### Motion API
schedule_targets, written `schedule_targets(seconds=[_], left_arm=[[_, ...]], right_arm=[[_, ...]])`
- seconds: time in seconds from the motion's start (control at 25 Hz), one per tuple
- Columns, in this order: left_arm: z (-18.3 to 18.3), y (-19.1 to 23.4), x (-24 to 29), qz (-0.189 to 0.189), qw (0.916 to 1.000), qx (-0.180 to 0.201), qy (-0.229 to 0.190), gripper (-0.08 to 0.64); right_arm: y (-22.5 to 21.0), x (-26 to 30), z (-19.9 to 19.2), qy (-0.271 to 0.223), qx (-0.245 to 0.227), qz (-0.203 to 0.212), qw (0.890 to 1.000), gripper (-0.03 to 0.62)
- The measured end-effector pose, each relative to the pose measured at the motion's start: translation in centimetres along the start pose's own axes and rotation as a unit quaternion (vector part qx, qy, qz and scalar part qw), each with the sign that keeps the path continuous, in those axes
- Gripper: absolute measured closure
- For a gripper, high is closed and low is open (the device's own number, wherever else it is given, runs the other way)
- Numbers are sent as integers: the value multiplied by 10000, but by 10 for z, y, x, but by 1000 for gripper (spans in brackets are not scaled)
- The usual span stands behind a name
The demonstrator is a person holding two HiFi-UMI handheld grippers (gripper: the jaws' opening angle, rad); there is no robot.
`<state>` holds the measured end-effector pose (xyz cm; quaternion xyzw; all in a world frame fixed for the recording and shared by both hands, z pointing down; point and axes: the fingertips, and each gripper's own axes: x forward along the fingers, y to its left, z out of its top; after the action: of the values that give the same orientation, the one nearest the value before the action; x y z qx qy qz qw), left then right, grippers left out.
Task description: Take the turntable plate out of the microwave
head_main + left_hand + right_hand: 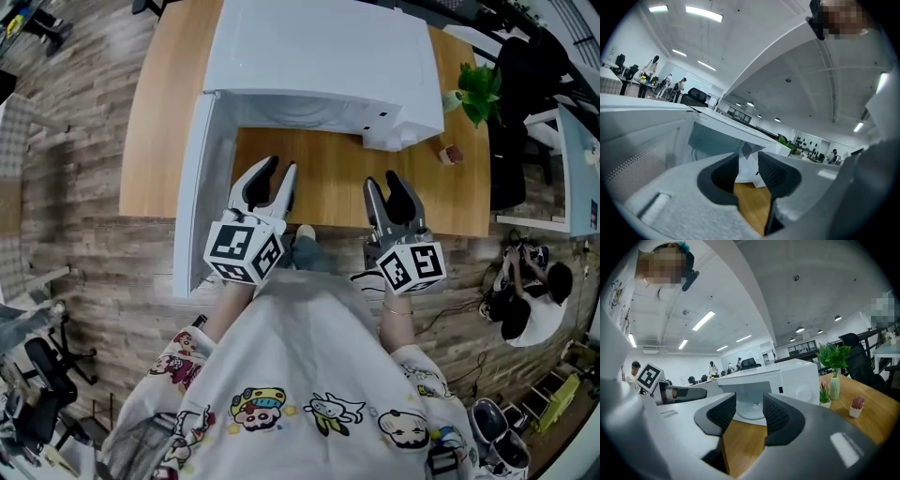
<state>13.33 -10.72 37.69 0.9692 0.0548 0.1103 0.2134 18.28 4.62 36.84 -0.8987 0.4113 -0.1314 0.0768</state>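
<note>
Cartoon-print shirt (309, 398) nearest in head view, beyond it left claw (279, 169) and right claw (382, 180) over the counter (328, 178) facing the open-doored microwave (319, 56); left gripper view: jaws apart, released, only counter between; right gripper view: likewise released and empty, turntable plate (751, 411) inside the cavity, removal not begun.

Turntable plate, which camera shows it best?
Right gripper view: the turntable plate lies as a pale disc inside the open microwave, seen straight ahead. In the head view the microwave's top mostly hides it; the left gripper view shows the cavity, but no clear plate.
</note>
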Motion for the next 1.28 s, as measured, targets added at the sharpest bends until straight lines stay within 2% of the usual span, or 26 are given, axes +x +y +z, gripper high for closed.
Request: schedule_targets(seconds=[0.28,0.6,0.92,1.12,1.28], left_arm=[[-3,7,13,57,9976,-675,-119,437],[-11,19,25,147,9899,-1386,-248,437],[-25,39,34,312,9758,-2139,-339,437],[-35,46,43,365,9675,-2469,-405,437],[-38,55,46,413,9575,-2805,-532,437]], right_arm=[[-4,15,-2,-126,536,135,9984,419],[-9,35,-14,-139,1130,207,9933,420],[-22,49,-29,-175,2040,230,9785,420],[-27,58,-42,-154,2459,268,9688,419],[-28,65,-46,-247,2896,319,9563,420]])
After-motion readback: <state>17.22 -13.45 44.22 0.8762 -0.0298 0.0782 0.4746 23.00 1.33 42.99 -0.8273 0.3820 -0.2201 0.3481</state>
